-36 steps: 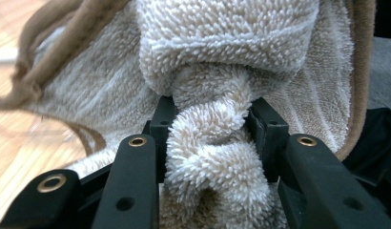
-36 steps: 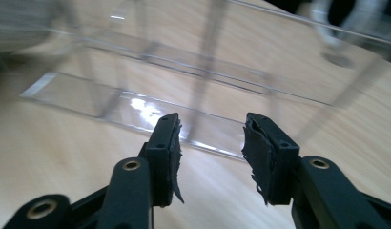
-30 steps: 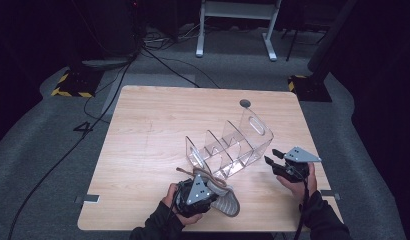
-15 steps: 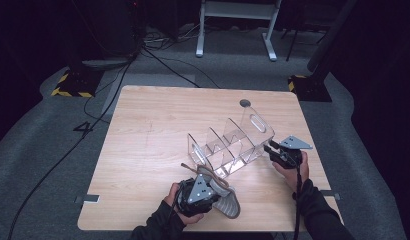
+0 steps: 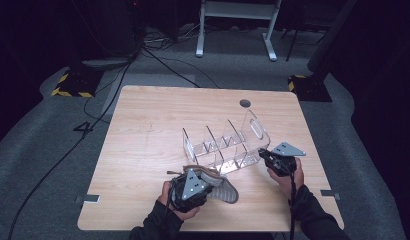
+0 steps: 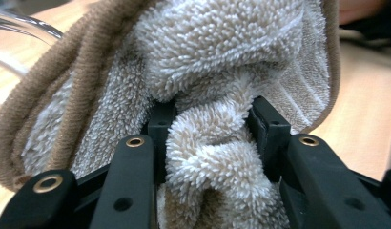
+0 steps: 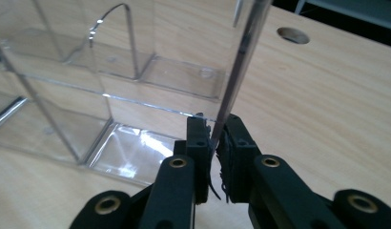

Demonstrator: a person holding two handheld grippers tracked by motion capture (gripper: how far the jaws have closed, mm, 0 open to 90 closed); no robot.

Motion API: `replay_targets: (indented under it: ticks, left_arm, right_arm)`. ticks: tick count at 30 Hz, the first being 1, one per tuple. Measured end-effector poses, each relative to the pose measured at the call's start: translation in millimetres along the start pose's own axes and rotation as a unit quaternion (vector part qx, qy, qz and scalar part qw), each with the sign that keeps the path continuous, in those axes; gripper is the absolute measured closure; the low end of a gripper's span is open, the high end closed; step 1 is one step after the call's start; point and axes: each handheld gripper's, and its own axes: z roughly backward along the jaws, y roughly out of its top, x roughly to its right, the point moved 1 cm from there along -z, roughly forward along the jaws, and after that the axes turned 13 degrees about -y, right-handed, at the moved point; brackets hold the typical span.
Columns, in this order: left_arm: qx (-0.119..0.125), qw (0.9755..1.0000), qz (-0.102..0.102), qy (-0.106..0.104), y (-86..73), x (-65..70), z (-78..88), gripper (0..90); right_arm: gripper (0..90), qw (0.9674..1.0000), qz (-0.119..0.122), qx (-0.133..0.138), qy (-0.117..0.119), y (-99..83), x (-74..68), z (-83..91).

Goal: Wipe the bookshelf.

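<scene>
A clear acrylic rack (image 5: 223,147) with several upright dividers stands in the middle of the wooden table (image 5: 143,150). My right gripper (image 5: 264,155) sits at the rack's right end. Its jaws have just been closing and are now shut on the thin end wall (image 7: 241,62), which runs between the right gripper's (image 7: 213,133) pads. At the near edge, my left gripper (image 5: 193,187) is shut on a fuzzy beige slipper (image 5: 224,189) with brown trim. The left gripper view has the slipper's fleece (image 6: 217,57) bunched between the left gripper's (image 6: 210,124) jaws.
A round cable hole (image 5: 245,103) is in the table behind the rack. The left half of the table is bare wood. Cables (image 5: 158,60) and a white stand (image 5: 235,30) lie on the dark floor beyond the far edge.
My right gripper has moved left to the rack's end and its jaws have closed on the end wall. The left gripper holds the slipper in the same place.
</scene>
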Motion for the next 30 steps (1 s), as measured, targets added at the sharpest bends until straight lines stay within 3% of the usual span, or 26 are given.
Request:
replay_targets:
  ticks: [7, 10, 12, 14, 17, 23, 26, 30]
  left_arm:
    - [0.013, 0.9988, 0.031, 0.034, -6.9, -22.8, 17.1, 60.8]
    - [0.015, 0.9978, 0.039, 0.053, -7.8, -31.7, 20.0, 60.8]
    - [0.016, 0.9975, 0.042, 0.055, -8.7, -37.0, 21.7, 60.9]
    - [0.014, 0.9972, 0.04, 0.062, -9.2, -38.3, 22.9, 61.0]
    - [0.015, 0.9973, 0.039, 0.06, -9.3, -38.6, 23.9, 60.8]
    - [0.011, 0.9975, 0.031, 0.062, -8.2, -37.7, 22.9, 60.4]
    - [0.012, 0.9977, 0.03, 0.06, -7.7, -37.4, 22.6, 60.1]
    - [0.014, 0.9981, 0.031, 0.052, -5.5, -39.9, 23.0, 60.1]
  right_arm:
    - [76.8, 0.9998, 0.0, -0.003, 0.018, -4.7, -25.9, 24.4]
    - [72.1, 0.9989, 0.033, 0.005, 0.032, -4.2, -38.6, 34.4]
    - [64.3, 0.9981, 0.039, 0.013, 0.047, -3.1, -40.8, 40.7]
    - [59.1, 0.9969, 0.048, 0.021, 0.058, -1.1, -40.1, 47.8]
    - [54.2, 0.9948, 0.038, 0.036, 0.087, 2.6, -32.5, 61.1]
    - [48.3, 0.9933, 0.02, 0.075, 0.086, 21.9, -17.3, 83.6]
    - [47.0, 0.9921, 0.008, 0.094, 0.083, 36.1, -11.6, 86.4]
    - [45.9, 0.9922, 0.004, 0.089, 0.087, 45.9, -8.2, 79.8]
